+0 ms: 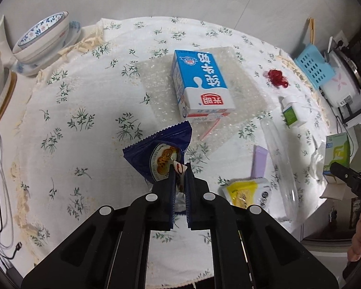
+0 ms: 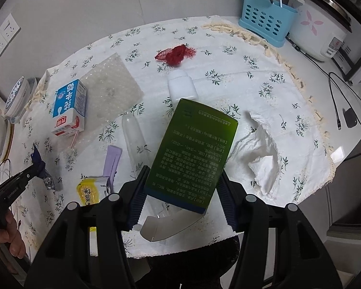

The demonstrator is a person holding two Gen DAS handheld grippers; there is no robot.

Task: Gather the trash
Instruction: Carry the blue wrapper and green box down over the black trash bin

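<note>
2 grippers are shown above the floral tablecloth (image 1: 84,91). A blue snack wrapper (image 1: 160,154) is pinched between the pressed-together fingers of the left gripper (image 1: 179,168); a green box (image 2: 195,151) is clamped, lifted, by the right gripper (image 2: 180,180). A milk carton (image 1: 199,82) is seen lying on bubble wrap (image 1: 154,82).

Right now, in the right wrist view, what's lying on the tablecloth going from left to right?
milk carton → bubble wrap → clear plastic bottle → green box held in the right gripper → crumpled tissue
</note>
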